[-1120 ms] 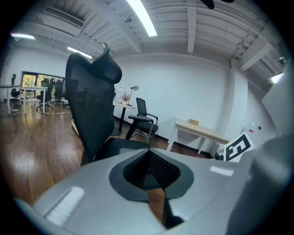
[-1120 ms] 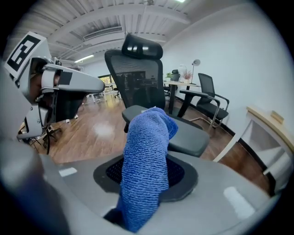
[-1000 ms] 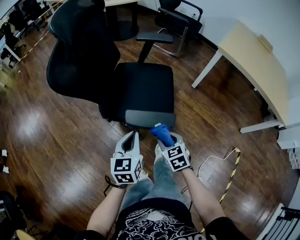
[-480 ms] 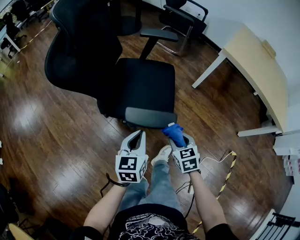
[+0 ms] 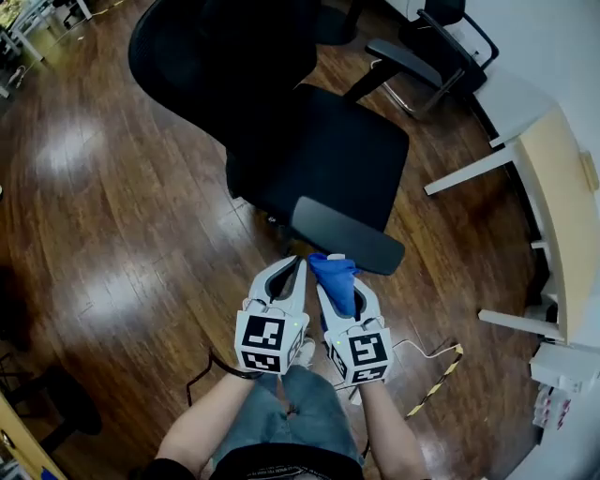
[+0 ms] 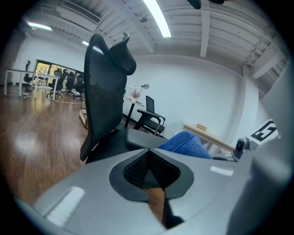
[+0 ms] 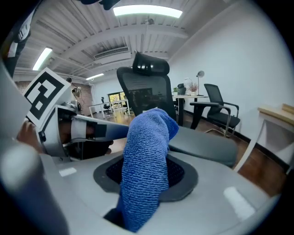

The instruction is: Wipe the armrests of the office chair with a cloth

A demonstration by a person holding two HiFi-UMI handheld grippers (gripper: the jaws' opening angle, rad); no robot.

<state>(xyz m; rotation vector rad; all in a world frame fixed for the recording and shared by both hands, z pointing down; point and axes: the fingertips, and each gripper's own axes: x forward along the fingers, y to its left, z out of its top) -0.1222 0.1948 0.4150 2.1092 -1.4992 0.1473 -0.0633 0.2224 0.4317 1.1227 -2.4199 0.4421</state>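
Dark wooden floor (image 5: pixel 112 234) with glare patches lies under an office room with white walls.

We note the blue cloth (image 5: pixel 335 278) clamped between the jaws of the right gripper (image 5: pixel 330 274). In the right gripper view the cloth (image 7: pixel 147 170) rises out of the jaw gap and folds forward past the tips of that gripper (image 7: pixel 148 156), which is closed on it. The cloth's free end sits just ahead of the tips, at the near edge of the closer armrest (image 5: pixel 347 236). We cannot tell whether it touches the pad. In the right gripper view this grey armrest (image 7: pixel 202 144) lies just beyond the cloth and to the gripper's right.

The left gripper (image 5: pixel 291 267) is held just beside the right one, on its left, pointing the same way. In the left gripper view its jaws (image 6: pixel 148 151) are closed tip to tip with nothing between them. The cloth (image 6: pixel 186 144) shows to its right, the armrest (image 6: pixel 142 137) straight ahead.

Beyond the armrest is the black office chair: seat (image 5: pixel 328 155) ahead of both grippers, tall mesh backrest (image 5: pixel 216 56) further off to the left. Its second armrest (image 5: pixel 403 58) is on the far side of the seat, well apart from the grippers.

To the right of the grippers stands a light wooden desk (image 5: pixel 562 206) on white legs. A second black chair (image 5: pixel 450 28) sits beyond it. A thin cable (image 5: pixel 427 352) and yellow-black tape (image 5: pixel 436 384) lie on the floor behind the right gripper.
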